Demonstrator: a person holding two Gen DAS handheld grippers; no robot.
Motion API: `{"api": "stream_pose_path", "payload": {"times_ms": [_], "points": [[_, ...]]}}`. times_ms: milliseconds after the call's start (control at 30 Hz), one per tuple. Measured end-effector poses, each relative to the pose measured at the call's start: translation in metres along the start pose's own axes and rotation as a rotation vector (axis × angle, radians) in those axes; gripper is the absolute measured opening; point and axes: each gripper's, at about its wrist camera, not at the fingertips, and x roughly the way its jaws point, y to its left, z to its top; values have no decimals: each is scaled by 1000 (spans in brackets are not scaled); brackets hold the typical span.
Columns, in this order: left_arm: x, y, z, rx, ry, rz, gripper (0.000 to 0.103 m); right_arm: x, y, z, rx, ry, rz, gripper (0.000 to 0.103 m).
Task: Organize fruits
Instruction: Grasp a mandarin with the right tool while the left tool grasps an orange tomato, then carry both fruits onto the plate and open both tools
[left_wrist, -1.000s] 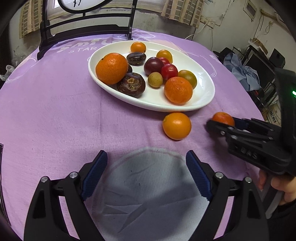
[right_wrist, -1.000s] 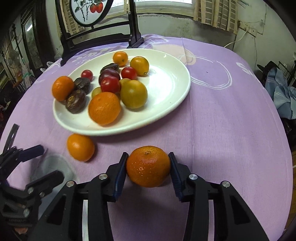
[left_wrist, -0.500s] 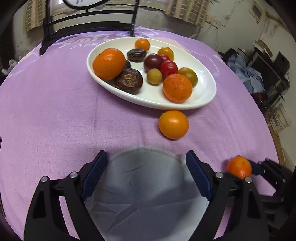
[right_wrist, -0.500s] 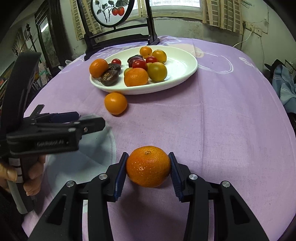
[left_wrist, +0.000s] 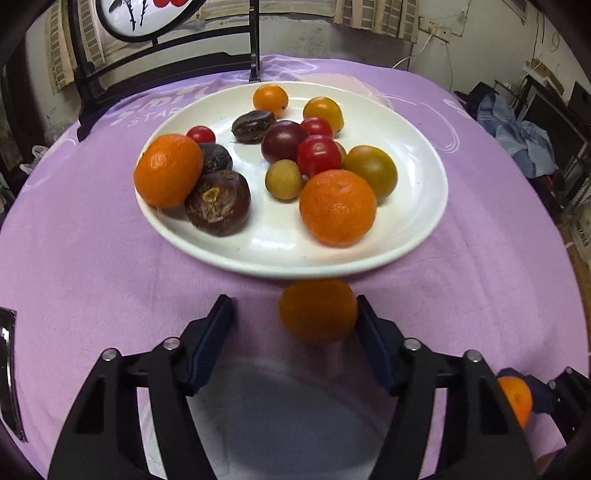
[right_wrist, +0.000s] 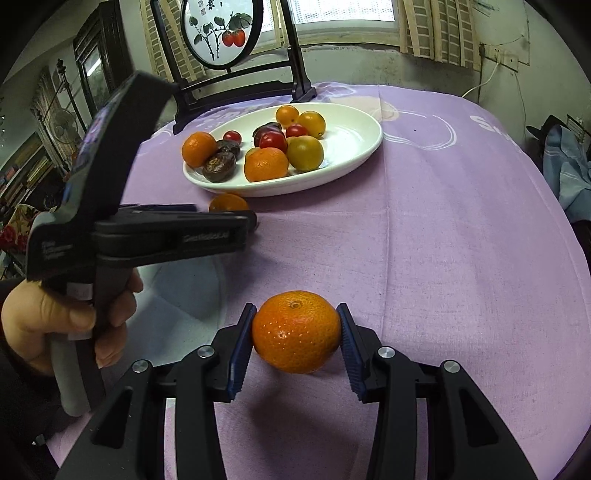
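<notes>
Left wrist view: white plate (left_wrist: 424, 236) loaded with most fruit — two mandarins, tomatoes, dark passion fruits, small yellow-green pieces. Loose orange (left_wrist: 317, 311) on purple surface (left_wrist: 74, 266) just beside plate's near rim, sitting between parted fingers of left gripper (left_wrist: 293, 319); seems to touch right pad, blurred, not clamped. Right wrist view: right gripper (right_wrist: 295, 332) clamped on mandarin (right_wrist: 296, 331), well apart from plate (right_wrist: 354, 155). Judged mostly done; two fruits left to place.
</notes>
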Motion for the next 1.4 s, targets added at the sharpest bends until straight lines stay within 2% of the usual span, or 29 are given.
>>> {"api": "stream_pose_path", "payload": {"times_ms": [67,100,167,300,500,733,867,1100,1233,1400], "points": [[-2,2,1,-13,-1,-26,43,2,0,0,-1,8,-4,45],[-5,4,0,-29,8,-62,40,3,0,0,-1,10,-3,45],[-10,6,-4,-40,26,-84,40,3,0,0,-4,5,3,45],[-25,13,-22,-7,5,-82,40,7,-1,0,-8,9,-15,45],[-50,32,-42,-12,-18,-119,40,6,-2,0,-9,-22,-22,45],[-73,53,-34,-24,-60,-132,39,7,-8,3,24,-34,-46,45],[-80,56,-24,-9,-76,-147,39,-11,1,17,8,-120,-37,45],[-93,48,8,24,-115,-166,39,-18,14,63,-64,-181,-40,44],[-89,43,43,17,-141,-154,39,-4,13,96,-82,-208,-53,44],[-61,45,94,-25,-154,-118,39,31,1,133,-58,-197,-95,44]]}}
